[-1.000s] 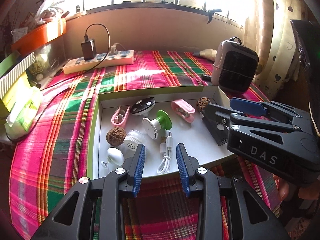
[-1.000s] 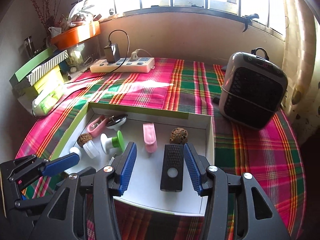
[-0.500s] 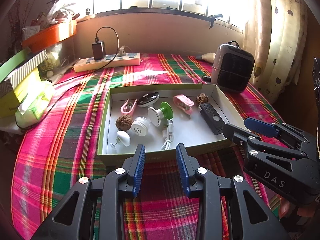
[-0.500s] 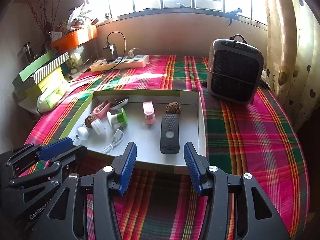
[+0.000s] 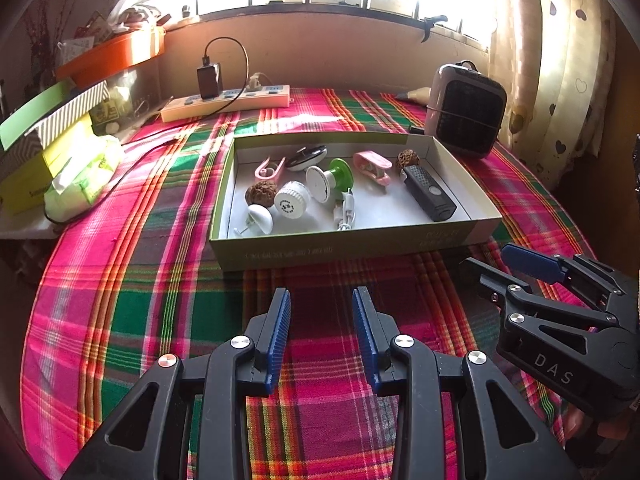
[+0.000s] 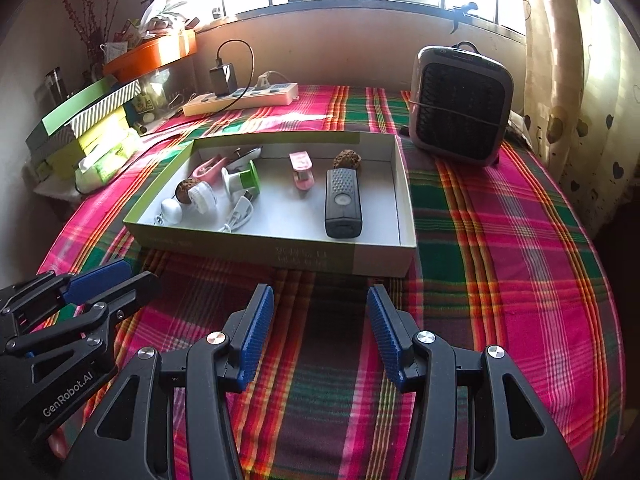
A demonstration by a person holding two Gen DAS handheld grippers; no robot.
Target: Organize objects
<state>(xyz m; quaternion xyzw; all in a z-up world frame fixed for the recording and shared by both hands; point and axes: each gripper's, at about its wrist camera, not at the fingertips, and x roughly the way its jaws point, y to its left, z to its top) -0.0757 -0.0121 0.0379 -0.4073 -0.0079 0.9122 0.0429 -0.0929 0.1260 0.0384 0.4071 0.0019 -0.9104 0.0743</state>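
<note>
Box point(image 5: 352, 248) sits mid-frame on the plaid bench point(image 5: 140, 280), holding a black remote point(image 5: 428, 192) and small items. Left tool point(image 5: 321, 334) and right tool point(image 6: 320, 334) hover at lower frame, both wide and holding nothing.

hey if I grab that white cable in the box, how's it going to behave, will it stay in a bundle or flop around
The white cable lies loosely folded with no tie visible, so it will probably flop and uncoil when lifted. It looks thin, likely very light. Its plug end rests near the green-and-white spool, so dragging it might nudge that.
</note>
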